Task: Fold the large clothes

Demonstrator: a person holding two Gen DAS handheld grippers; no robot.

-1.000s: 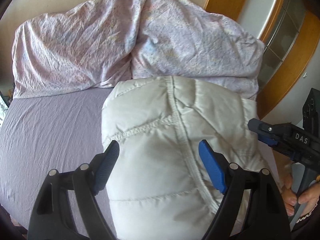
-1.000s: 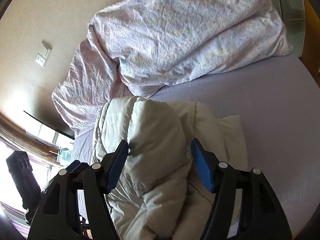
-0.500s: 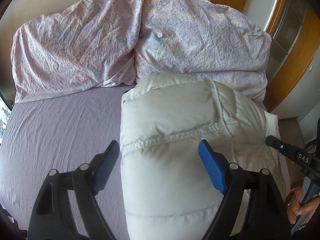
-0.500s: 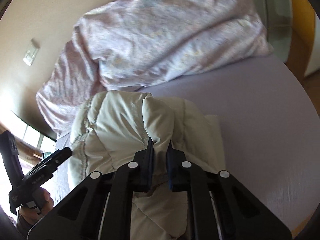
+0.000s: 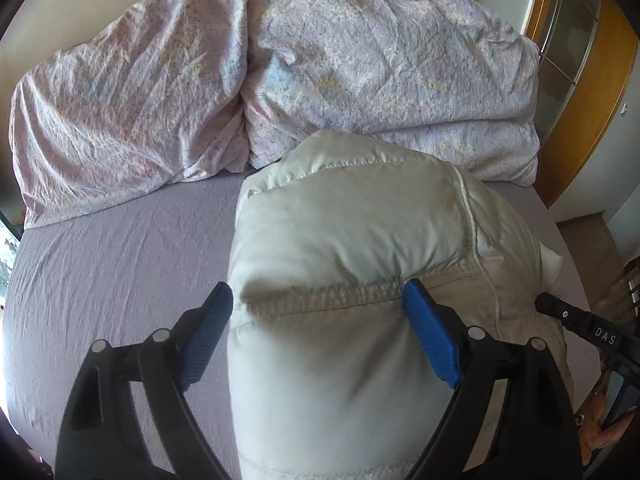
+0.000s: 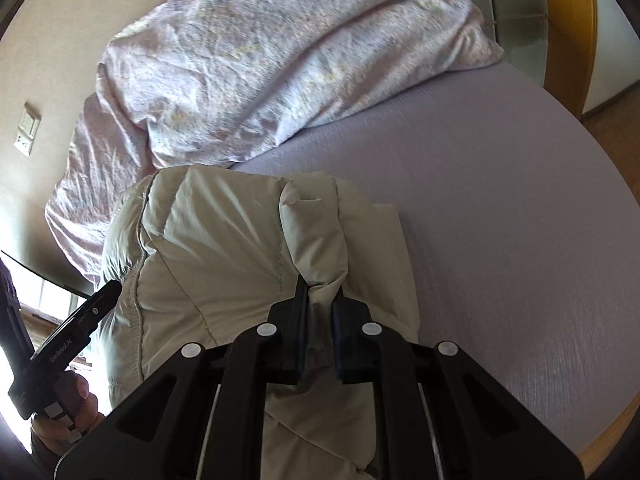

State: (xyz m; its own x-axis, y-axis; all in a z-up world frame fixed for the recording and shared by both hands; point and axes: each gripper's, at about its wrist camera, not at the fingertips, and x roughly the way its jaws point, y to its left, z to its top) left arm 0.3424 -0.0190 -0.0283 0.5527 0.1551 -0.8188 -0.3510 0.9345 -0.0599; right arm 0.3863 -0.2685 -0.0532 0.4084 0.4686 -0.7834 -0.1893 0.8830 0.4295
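Observation:
A puffy off-white quilted jacket (image 5: 340,240) lies bunched on the lilac bed sheet (image 5: 100,280). My left gripper (image 5: 317,289) straddles its near bulge. The jaws are opening, with the jacket between the blue pads (image 5: 430,336), which sit at its sides without squeezing it. In the right wrist view my right gripper (image 6: 320,290) is shut on a raised fold of the jacket (image 6: 224,240). Each gripper shows in the other's view: the right one (image 5: 580,326) at the jacket's right edge, the left one (image 6: 76,336) at lower left, held by a hand (image 6: 78,400).
Two crumpled floral pillows or a duvet (image 5: 360,60) are piled at the head of the bed against the wall. A wooden wardrobe with glass panels (image 5: 580,100) stands to the right. Bare sheet (image 6: 500,220) stretches right of the jacket to the bed's edge.
The right gripper went from open around the jacket to shut on a fold of it. Both grippers sank lower over the jacket, and the left jaws widened slightly.

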